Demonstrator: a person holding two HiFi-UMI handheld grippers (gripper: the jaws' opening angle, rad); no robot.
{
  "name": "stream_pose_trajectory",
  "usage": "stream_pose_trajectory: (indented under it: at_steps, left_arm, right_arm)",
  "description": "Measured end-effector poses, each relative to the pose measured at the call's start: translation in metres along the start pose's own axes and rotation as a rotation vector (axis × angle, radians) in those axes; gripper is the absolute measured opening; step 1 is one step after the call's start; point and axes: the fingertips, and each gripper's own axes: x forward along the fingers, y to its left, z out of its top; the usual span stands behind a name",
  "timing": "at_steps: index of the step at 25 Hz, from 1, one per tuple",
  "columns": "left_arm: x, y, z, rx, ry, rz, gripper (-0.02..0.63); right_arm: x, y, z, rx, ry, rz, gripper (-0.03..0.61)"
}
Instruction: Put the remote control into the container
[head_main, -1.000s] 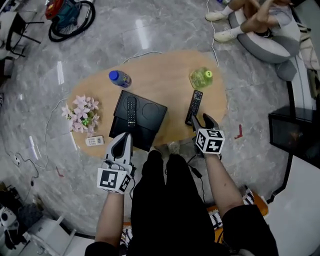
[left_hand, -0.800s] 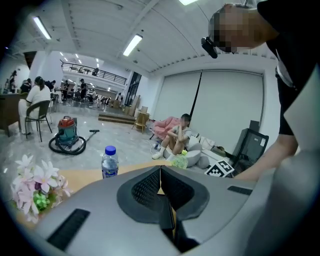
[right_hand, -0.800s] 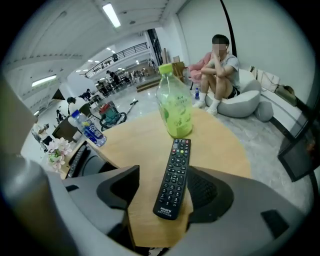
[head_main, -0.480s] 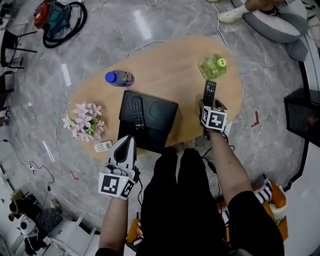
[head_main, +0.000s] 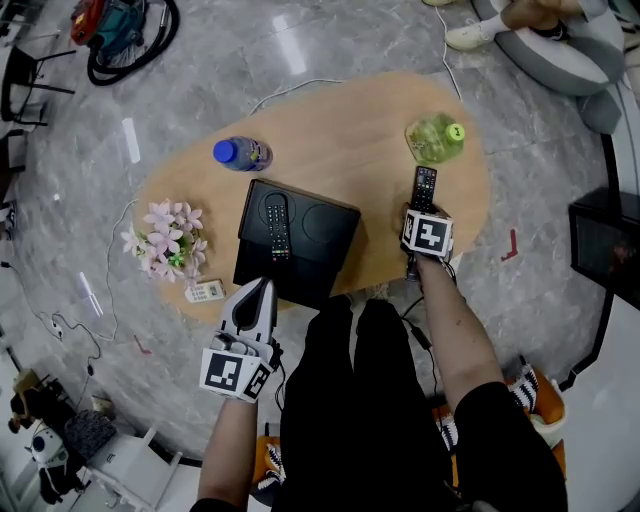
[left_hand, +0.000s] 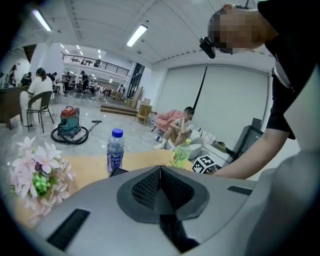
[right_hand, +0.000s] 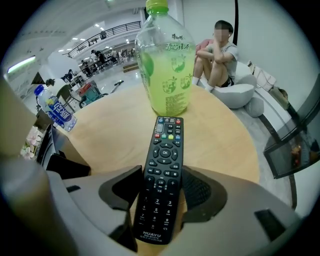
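A black remote control (head_main: 424, 187) lies on the oval wooden table (head_main: 340, 130), near its right edge, pointing at a green drink bottle (head_main: 436, 138). My right gripper (head_main: 420, 212) sits over the remote's near end. In the right gripper view the remote (right_hand: 162, 165) lies flat between the jaws of the right gripper (right_hand: 161, 173), which are closing around it. The black container (head_main: 325, 225) stands mid-table with a second remote (head_main: 277, 225) in its left half. My left gripper (head_main: 260, 292) hovers shut and empty at the table's near edge, in front of the container; its pads meet (left_hand: 160, 172).
A blue-capped water bottle (head_main: 243, 153) lies behind the container. Pink flowers (head_main: 165, 240) and a small white device (head_main: 205, 291) sit at the table's left end. The green bottle (right_hand: 167, 75) stands just beyond the remote. A vacuum cleaner (head_main: 120, 35) and a seated person (head_main: 540, 30) are on the floor beyond.
My right gripper has moved forward from the table's near edge onto the remote, so its jaws now straddle the remote's near end. The left gripper has stayed where it was, shut.
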Motion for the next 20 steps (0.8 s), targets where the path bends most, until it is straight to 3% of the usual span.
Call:
stream_pose_trajectory:
  at_steps: [12, 20]
  left_arm:
    - [-0.010, -0.018, -0.001, -0.016, -0.022, 0.024, 0.006]
    - [-0.036, -0.028, 0.005, -0.032, -0.085, 0.092, 0.006]
  right_arm:
    - [-0.050, 0.008, 0.001, -0.169, -0.055, 0.068, 0.255]
    - [-0.115, 0.054, 0.012, -0.340, -0.144, 0.180, 0.255]
